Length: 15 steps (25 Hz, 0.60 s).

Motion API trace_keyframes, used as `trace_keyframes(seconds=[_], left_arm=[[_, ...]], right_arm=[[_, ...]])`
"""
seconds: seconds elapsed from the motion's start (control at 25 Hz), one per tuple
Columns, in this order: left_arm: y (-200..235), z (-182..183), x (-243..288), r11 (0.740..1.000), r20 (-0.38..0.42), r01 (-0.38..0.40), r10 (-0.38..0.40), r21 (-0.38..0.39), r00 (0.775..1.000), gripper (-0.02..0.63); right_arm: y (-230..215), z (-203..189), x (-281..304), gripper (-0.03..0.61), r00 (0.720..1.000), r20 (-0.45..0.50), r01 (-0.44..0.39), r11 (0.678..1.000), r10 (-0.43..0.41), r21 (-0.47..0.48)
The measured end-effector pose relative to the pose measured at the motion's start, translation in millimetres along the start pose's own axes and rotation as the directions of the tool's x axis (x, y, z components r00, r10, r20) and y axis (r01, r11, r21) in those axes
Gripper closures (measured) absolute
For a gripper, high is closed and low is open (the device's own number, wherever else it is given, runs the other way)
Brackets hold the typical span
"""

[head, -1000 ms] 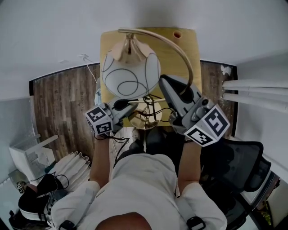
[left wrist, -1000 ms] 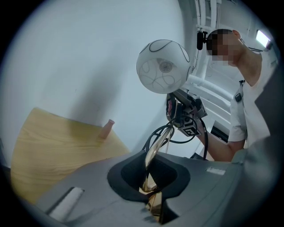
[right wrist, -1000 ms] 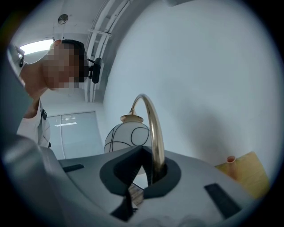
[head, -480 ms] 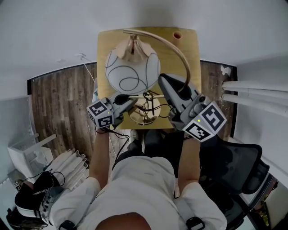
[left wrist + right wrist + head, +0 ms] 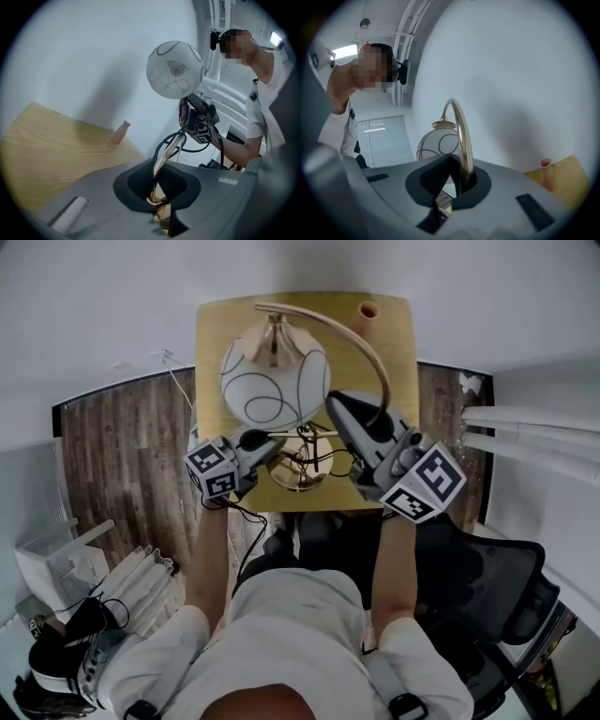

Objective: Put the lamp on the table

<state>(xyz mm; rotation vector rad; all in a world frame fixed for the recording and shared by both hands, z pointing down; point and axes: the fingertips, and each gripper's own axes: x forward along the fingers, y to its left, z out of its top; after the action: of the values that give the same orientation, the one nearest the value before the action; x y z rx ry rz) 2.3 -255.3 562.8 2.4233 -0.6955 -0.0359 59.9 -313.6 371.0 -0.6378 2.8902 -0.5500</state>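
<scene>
The lamp (image 5: 275, 381) is over the surface (image 5: 214, 334) now, in the upper middle of the head view. Its white globe (image 5: 272, 382) with black line swirls hangs above the wood, and its brass stem (image 5: 361, 338) arcs over to the right and down. The round brass base (image 5: 302, 472) sits close to the near edge of the surface. From here I can't tell whether it already rests on the wood or is a touch above it.

So I'd say the carry is mostly done. What is left is to settle the base squarely, perhaps further in from the edge, and let go.

Both tools are clenched on the lamp. The left tool (image 5: 270, 444) grips a thin brass part low down near the base, seen pinched between its jaws in its own view (image 5: 161, 206). The right tool (image 5: 339, 409) grips the stem, which rises straight out of its closed jaws (image 5: 460, 180).

Both of the person's forearms reach forward from the body, up the frame. The left tool lies low and points toward the right. The right tool is higher and slants toward the upper left, with its marker cube facing up.

A black cord (image 5: 246, 521) trails off the near edge and down between the arms. A small pink vase (image 5: 368, 310) stands at the far right corner of the surface, well apart from the base. A dark chair (image 5: 497, 577) is at the lower right.
</scene>
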Motion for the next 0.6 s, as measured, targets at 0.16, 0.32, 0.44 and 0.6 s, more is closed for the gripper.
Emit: trace_keyframes(seconds=[0.16,0.32,0.44,0.6], left_arm=[[11.4,-7.3,2.1,1.0,-0.008,-0.001,0.001,0.004,1.0,0.595],[18.3,-11.4,6.5,1.0,-0.011,-0.002,0.002,-0.001,1.0,0.595],[24.2,-14.7,9.4,1.0,-0.009,-0.005,0.005,-0.004,1.0,0.595],[28.5,-17.9,11.9,1.0,-0.005,-0.011,0.011,-0.007,1.0,0.595]], right_arm=[[-3.6,-9.8,1.3,0.581,1.0,0.001,-0.018,1.0,0.018,0.0],[-8.2,-15.2,1.6,0.58,1.0,-0.004,-0.028,1.0,0.028,-0.002],[-11.1,-19.0,3.0,0.58,0.999,-0.008,-0.04,0.999,0.04,-0.007],[-12.2,-23.6,3.1,0.58,0.999,-0.011,-0.054,0.998,0.053,-0.013]])
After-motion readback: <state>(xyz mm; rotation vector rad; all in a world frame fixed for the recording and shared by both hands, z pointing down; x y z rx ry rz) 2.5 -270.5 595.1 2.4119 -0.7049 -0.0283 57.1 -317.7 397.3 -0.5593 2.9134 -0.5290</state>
